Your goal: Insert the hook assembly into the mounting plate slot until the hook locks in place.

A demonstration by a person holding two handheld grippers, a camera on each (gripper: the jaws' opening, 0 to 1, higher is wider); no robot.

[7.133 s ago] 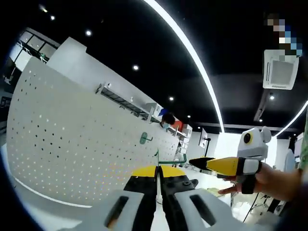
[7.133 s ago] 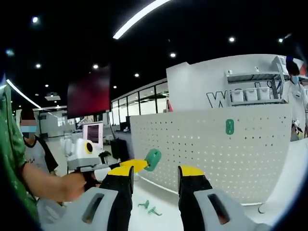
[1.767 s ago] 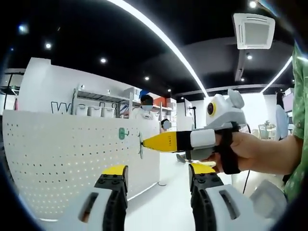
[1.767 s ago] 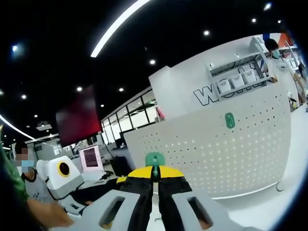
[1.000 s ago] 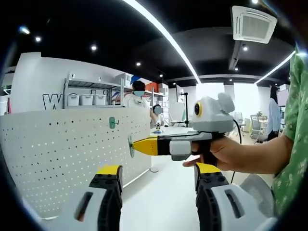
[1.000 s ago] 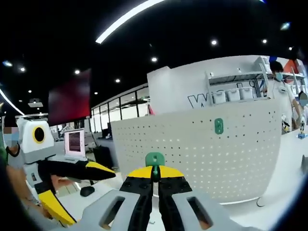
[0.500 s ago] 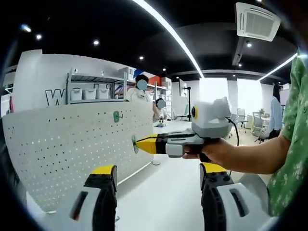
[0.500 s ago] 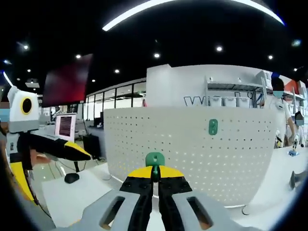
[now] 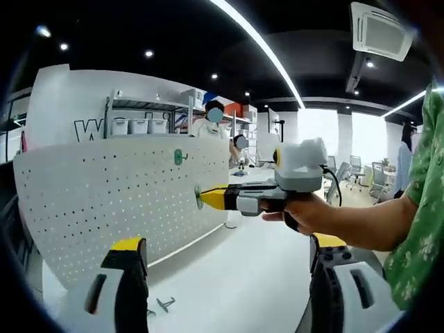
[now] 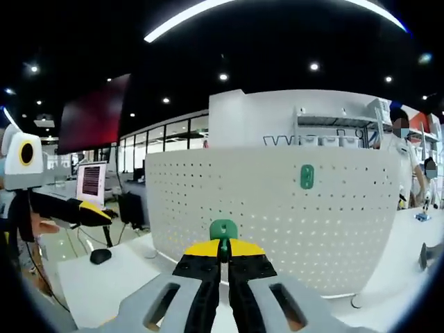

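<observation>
The right gripper [image 10: 222,258] is clenched on a green hook [image 10: 223,229], held just short of the pegboard [image 10: 277,222]; seating it remains. One hook [image 10: 306,176] already hangs near the board's top edge. Two more [image 9: 165,303] lie at its foot. The left gripper [image 9: 222,267] is released.

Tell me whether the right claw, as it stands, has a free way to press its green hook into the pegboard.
Probably yes. The right claw is shut on the green hook, which faces the pegboard. Nothing stands between them, and the left claw hangs off to the side.
</observation>
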